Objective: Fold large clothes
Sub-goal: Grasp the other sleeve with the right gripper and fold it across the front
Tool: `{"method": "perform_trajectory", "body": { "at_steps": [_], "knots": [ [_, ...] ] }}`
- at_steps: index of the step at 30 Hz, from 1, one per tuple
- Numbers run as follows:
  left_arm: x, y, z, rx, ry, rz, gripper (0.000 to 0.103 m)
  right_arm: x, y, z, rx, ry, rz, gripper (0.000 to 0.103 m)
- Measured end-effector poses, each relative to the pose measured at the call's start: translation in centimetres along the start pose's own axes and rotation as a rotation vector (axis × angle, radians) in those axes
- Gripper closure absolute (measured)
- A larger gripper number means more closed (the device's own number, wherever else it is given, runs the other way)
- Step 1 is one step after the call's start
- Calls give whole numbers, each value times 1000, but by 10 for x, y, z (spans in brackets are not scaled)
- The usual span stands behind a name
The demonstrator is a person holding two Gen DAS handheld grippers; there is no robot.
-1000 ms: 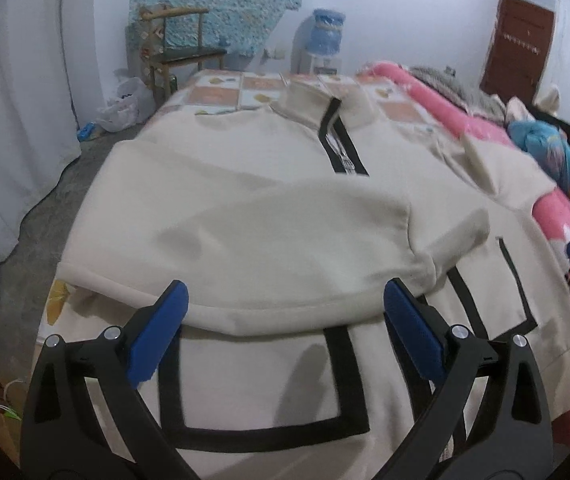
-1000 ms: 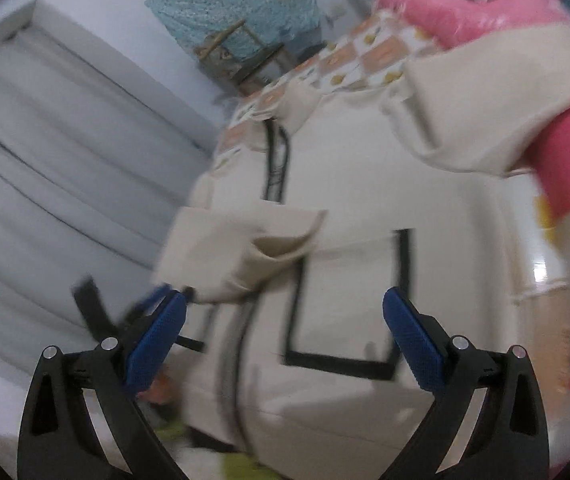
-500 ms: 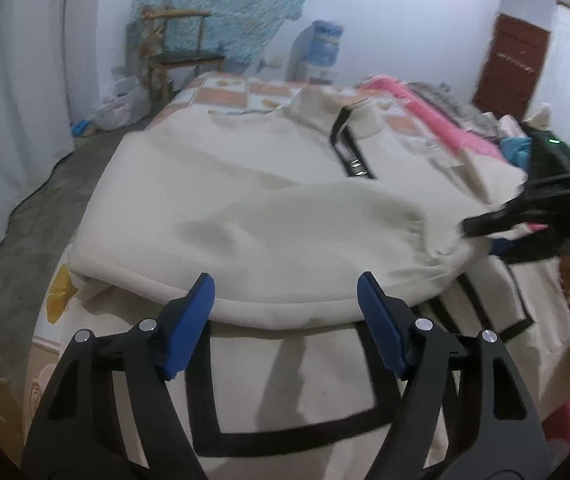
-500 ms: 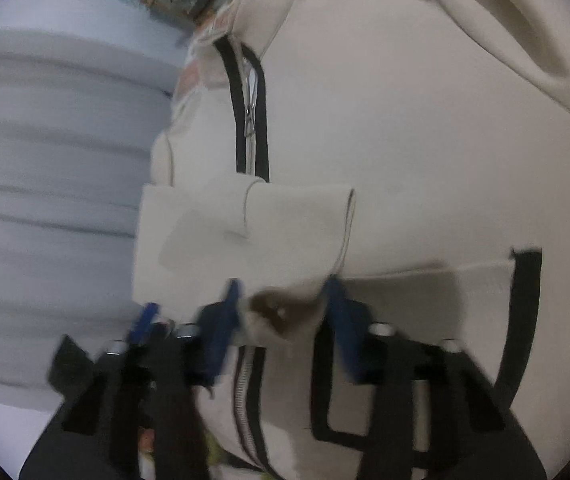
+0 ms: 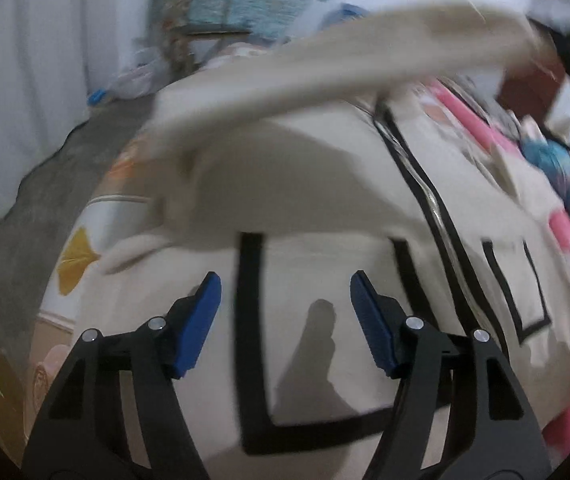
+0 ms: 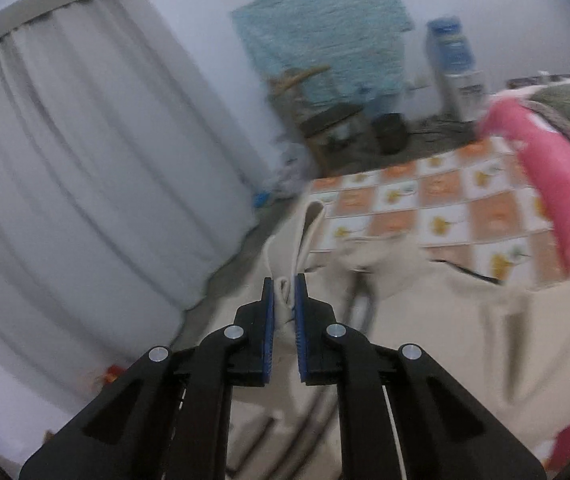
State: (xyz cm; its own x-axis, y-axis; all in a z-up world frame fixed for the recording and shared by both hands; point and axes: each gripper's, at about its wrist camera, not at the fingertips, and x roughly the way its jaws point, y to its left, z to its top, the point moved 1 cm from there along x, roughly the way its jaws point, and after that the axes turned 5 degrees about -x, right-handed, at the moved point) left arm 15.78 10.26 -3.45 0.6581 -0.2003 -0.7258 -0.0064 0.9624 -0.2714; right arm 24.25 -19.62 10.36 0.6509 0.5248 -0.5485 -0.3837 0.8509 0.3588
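A cream zip-up sweatshirt (image 5: 325,208) with black pocket outlines and a black zipper lies face up on the bed. My left gripper (image 5: 285,316) is open and empty, low over the left pocket near the hem. One sleeve (image 5: 365,60) is lifted and stretches blurred across the top of the left wrist view. My right gripper (image 6: 283,312) is shut on the sleeve cuff (image 6: 285,292) and holds it up above the garment (image 6: 465,340).
The bed has an orange and white checked sheet (image 6: 425,208) and a pink blanket (image 6: 545,184) on the right. White curtains (image 6: 85,160) hang at the left. A wooden chair (image 5: 201,20), a water dispenser (image 6: 453,64) and a grey floor (image 5: 45,168) lie beyond.
My right gripper closed on the sleeve cuff and raised the folded sleeve off the chest. My left gripper moved forward and lower over the hem pocket.
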Motion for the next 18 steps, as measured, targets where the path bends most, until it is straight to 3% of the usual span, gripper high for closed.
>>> {"method": "perform_trajectory", "body": {
  "at_steps": [2, 5, 12, 16, 18],
  "knots": [
    [1, 9, 5, -38, -13, 27, 40, 13, -38, -21, 30, 61, -121, 93],
    [4, 15, 10, -47, -21, 55, 41, 33, -83, -51, 95, 142, -226, 93],
    [9, 11, 16, -32, -15, 115, 42, 12, -91, -48, 94, 94, -176, 93],
    [10, 12, 14, -37, -25, 119, 42, 27, -119, -73, 178, 226, -191, 92],
    [10, 11, 12, -33, -24, 123, 42, 33, -139, -85, 205, 291, -287, 88]
  ]
}}
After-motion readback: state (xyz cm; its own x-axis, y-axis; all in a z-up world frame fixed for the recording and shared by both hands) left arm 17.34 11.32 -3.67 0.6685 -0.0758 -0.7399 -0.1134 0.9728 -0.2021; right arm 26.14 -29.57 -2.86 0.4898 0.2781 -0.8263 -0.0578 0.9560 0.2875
